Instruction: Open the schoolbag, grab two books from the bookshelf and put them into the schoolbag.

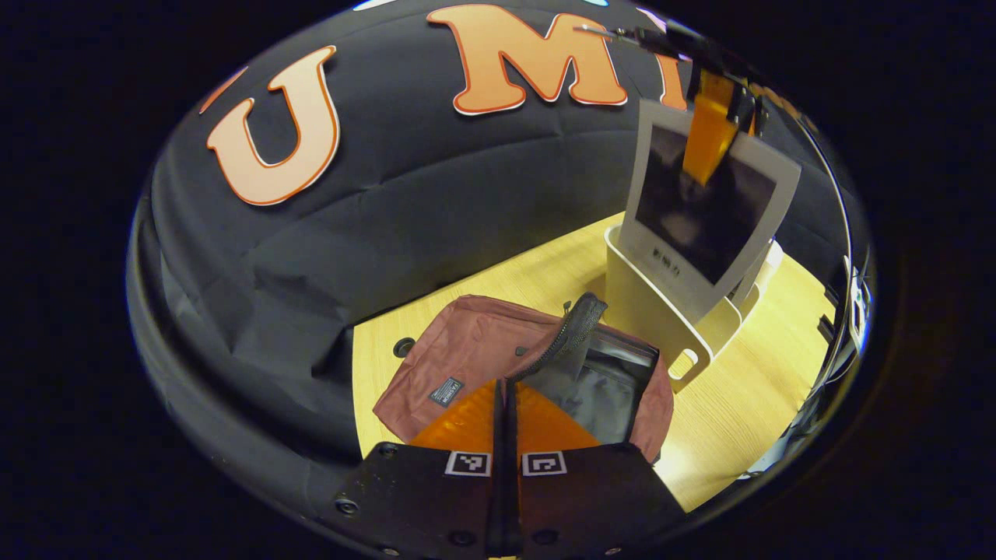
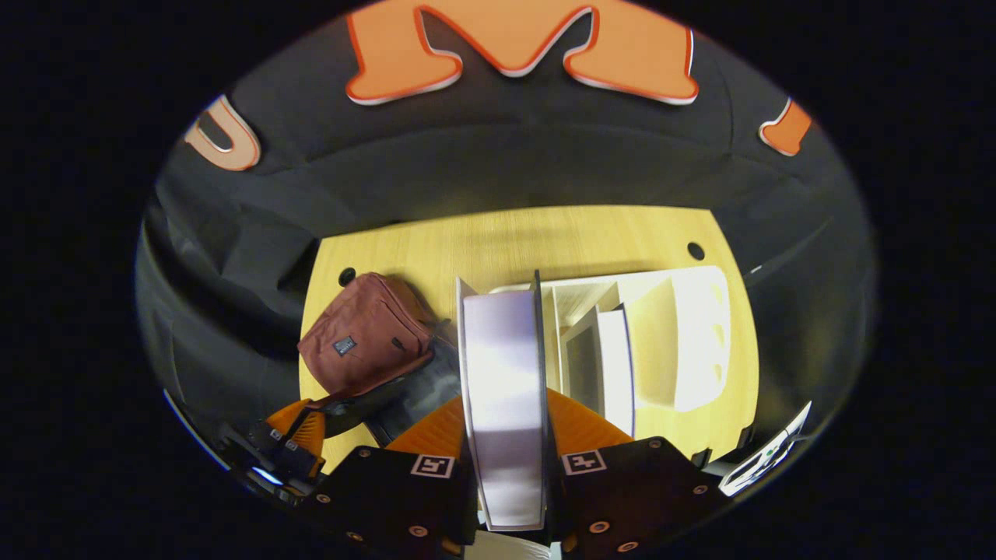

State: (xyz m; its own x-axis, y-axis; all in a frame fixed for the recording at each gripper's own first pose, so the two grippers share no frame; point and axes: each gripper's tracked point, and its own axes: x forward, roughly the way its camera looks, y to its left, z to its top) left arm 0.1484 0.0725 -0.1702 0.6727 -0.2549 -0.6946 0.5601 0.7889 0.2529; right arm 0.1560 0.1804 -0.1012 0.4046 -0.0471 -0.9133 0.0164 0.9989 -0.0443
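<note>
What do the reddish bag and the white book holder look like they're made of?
The schoolbag looks like soft woven fabric, matte maroon: it creases and sags, with a dark, slightly shiny lining showing at the open zipper. The bookshelf looks like rigid moulded plastic, smooth off-white, with rounded edges and a cut-out slot, though painted metal is possible.

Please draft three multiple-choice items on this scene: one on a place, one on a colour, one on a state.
1. Where does the bookshelf stand relative to the schoolbag in the right gripper view?
A. To its right
B. On top of it
C. To its left

2. What colour is the schoolbag?
A. Blue
B. Reddish brown
C. Green

3. What is the right tool doing?
A. Hanging open
B. Clamping the schoolbag's edge
C. Gripping a book

Answers: 1 A, the white bookshelf sits right of the schoolbag on the table. 2 B, its fabric is reddish brown. 3 C, both orange fingers press the book's covers, lifted above the bookshelf.
</note>
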